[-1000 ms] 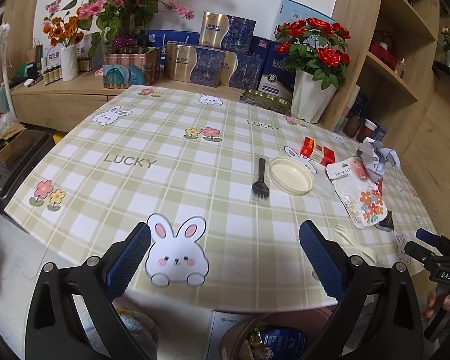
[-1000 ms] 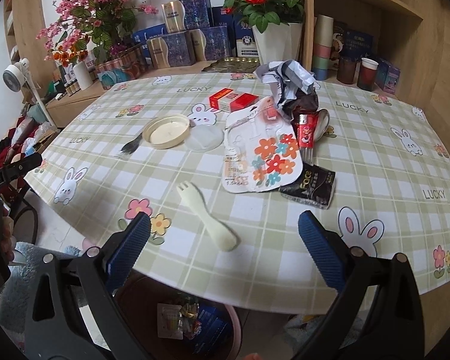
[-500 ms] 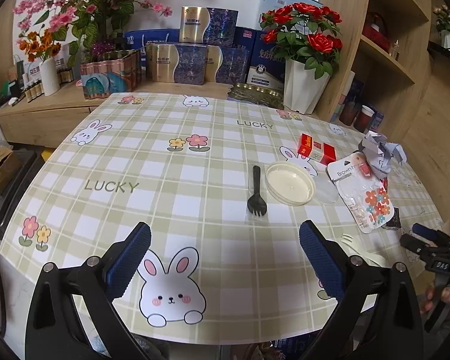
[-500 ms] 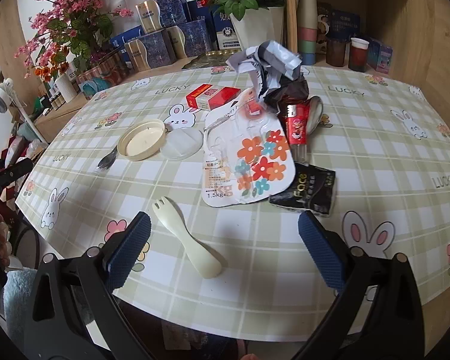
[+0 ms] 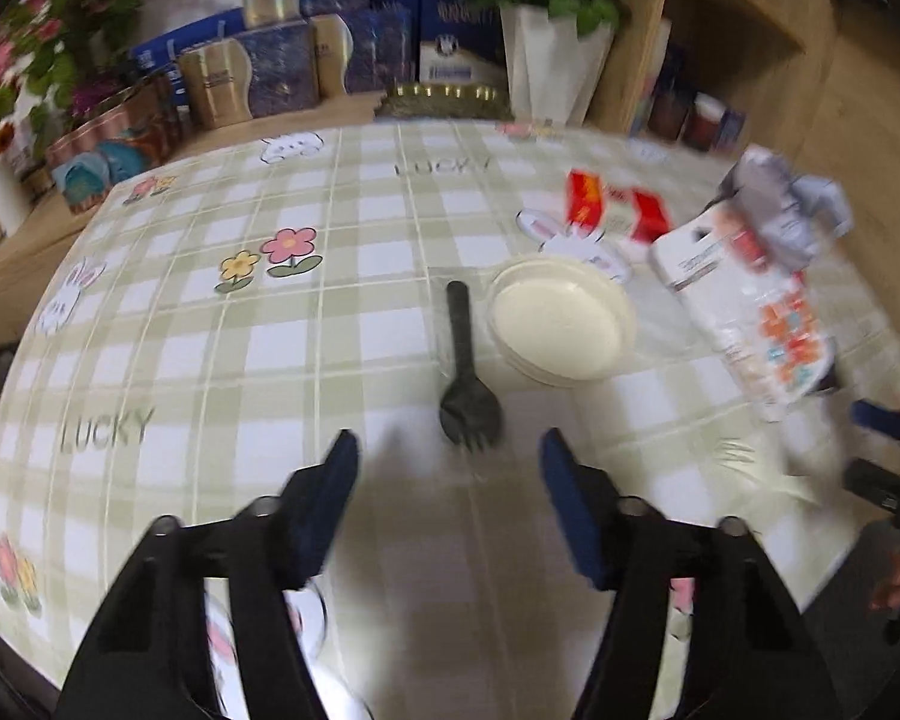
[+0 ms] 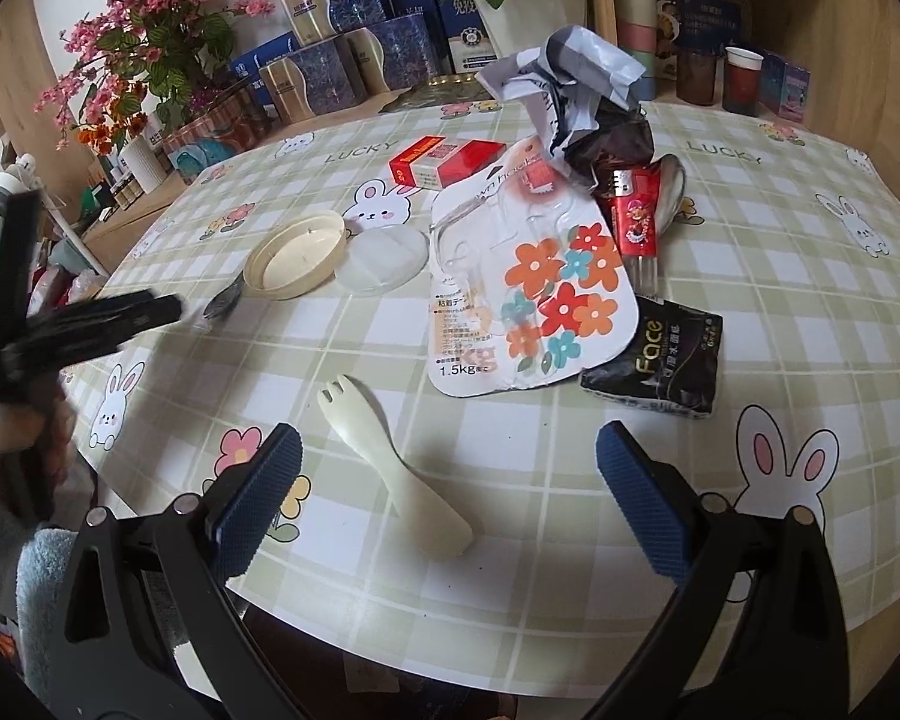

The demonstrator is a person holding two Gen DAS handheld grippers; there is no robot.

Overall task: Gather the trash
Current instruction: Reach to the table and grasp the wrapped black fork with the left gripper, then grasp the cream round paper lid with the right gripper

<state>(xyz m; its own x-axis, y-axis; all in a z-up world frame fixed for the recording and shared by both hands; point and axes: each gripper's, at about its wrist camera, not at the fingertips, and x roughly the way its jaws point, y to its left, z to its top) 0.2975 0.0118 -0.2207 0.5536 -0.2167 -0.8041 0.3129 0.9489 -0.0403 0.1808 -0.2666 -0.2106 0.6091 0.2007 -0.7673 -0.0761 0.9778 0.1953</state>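
Note:
A black spork (image 5: 465, 372) lies on the checked tablecloth (image 5: 210, 324) beside a cream lid (image 5: 561, 324). My left gripper (image 5: 447, 456) hangs just short of the spork's head; its jaws are closing with nothing pressed between them. My right gripper (image 6: 450, 450) is open over the table's near edge, and a cream spork (image 6: 390, 468) lies between its fingers untouched. Beyond it are a flower-printed blister pack (image 6: 528, 294), a black Face packet (image 6: 660, 366), a red wrapper (image 6: 633, 222), crumpled paper (image 6: 570, 84), a red box (image 6: 444, 162) and a clear lid (image 6: 384, 258).
A white vase of red roses (image 5: 546, 72) and blue and gold gift boxes (image 5: 282, 60) stand behind the table. A wooden shelf with cups (image 6: 738, 78) is at the right. The left gripper's black frame (image 6: 90, 324) shows at the right wrist view's left edge.
My left gripper has moved forward and down over the table toward the black spork, and its jaws have narrowed. My right gripper has sunk a little closer to the cream spork.

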